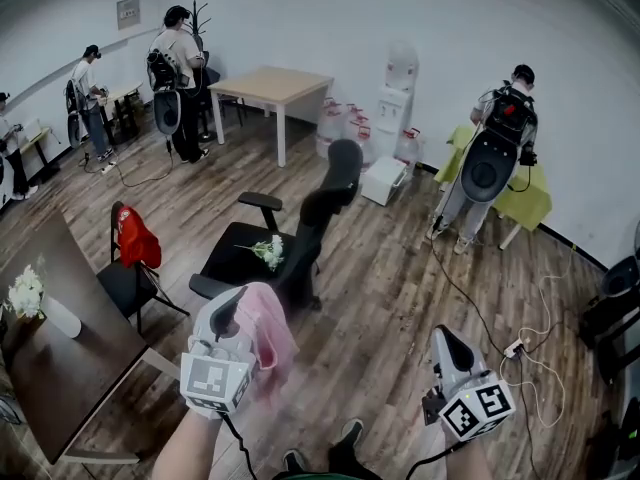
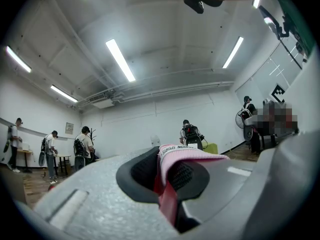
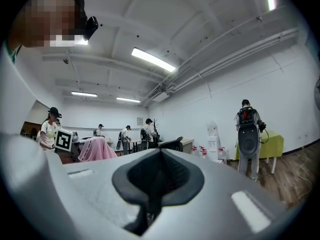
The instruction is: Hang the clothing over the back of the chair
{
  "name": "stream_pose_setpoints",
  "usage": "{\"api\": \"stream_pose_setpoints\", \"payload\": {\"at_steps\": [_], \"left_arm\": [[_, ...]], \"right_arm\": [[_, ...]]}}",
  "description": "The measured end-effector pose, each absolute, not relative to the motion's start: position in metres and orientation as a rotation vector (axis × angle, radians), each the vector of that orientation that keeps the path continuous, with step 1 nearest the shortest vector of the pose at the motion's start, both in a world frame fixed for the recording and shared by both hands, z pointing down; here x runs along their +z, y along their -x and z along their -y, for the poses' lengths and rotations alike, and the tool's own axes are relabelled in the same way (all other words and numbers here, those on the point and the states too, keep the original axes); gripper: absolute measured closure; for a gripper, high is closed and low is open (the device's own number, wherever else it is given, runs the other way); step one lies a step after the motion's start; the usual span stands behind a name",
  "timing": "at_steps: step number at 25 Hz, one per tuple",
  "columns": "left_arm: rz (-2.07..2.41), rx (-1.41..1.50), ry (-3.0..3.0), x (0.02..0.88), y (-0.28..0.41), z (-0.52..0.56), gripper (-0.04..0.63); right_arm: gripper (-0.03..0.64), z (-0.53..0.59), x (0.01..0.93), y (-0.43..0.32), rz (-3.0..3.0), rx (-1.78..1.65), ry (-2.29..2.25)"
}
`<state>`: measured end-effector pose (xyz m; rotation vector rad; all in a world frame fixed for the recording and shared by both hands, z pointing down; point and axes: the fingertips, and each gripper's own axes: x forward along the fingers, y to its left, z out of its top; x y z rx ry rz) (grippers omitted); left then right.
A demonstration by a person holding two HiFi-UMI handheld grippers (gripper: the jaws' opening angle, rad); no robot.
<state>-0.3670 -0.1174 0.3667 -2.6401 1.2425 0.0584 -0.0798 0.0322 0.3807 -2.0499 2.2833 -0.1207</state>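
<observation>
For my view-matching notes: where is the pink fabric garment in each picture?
Head view: pink fabric garment hangs from the left gripper, lower left.
Left gripper view: garment clamped between the jaws, bottom centre.
Right gripper view: garment small, middle left.
Shared landmark: backpack-wearing person at green table.

The clothing [image 1: 272, 333] is pink, the chair [image 1: 322, 208] black, the floor [image 1: 400, 298] brown wood-grain, the wall [image 1: 330, 18] white.

Light wooden table [image 1: 270, 85] at back; water dispenser [image 1: 397, 98] nearby; green-covered table [image 1: 529, 204] right.
</observation>
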Motion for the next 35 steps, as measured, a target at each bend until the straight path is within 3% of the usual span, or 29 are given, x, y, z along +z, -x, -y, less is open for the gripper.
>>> {"api": "stream_pose_setpoints", "payload": {"at_steps": [22,35], "left_arm": [[-1.688,-0.406,2.312,0.305,0.329,0.355,0.571],[-1.789,-0.341,2.334,0.277,0.274,0.5,0.571]], "right_arm": [[0.623,0.112,0.366,-0.082,-2.374,-0.24,1.687],[0.623,0.198,0.4,-0.14,-2.326,-0.363,1.777]]}}
